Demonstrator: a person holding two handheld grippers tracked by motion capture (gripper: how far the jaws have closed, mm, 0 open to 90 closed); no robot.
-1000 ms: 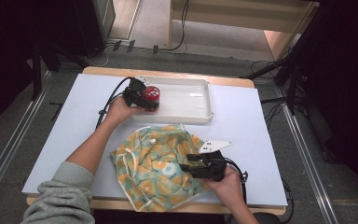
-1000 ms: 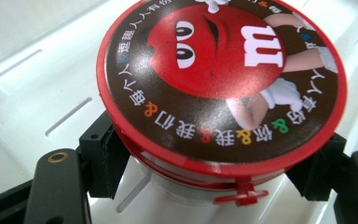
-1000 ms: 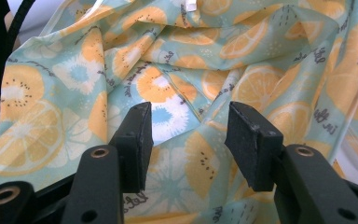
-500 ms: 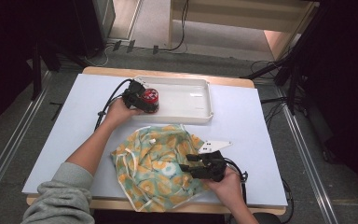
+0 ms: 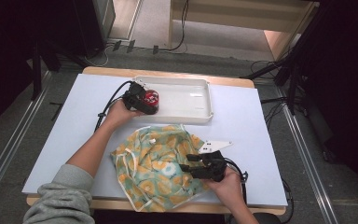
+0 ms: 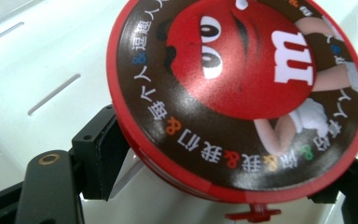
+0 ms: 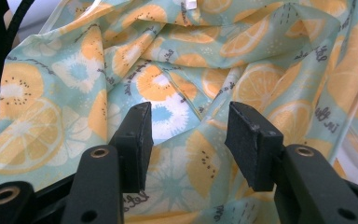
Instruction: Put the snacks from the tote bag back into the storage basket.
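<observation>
A round can with a red candy-character lid (image 5: 151, 96) (image 6: 242, 93) stands at the left end of the white tray (image 5: 186, 95). My left gripper (image 5: 144, 103) (image 6: 228, 179) straddles it. Its jaws have just been opening with the can between them, and a thin gap shows between the left pad (image 6: 103, 156) and the can's side. A crumpled cloth bag printed with orange slices (image 5: 154, 168) (image 7: 261, 70) lies at the table's front. My right gripper (image 5: 192, 163) (image 7: 189, 135) hovers open over its right part, with fabric below the pads and nothing pinched.
The tray sits at the back middle of the pale blue table (image 5: 261, 121). The rest of the tray floor (image 6: 37, 70) is bare. A black cable (image 5: 109, 105) trails left from the left gripper. Dark floor and stands surround the table.
</observation>
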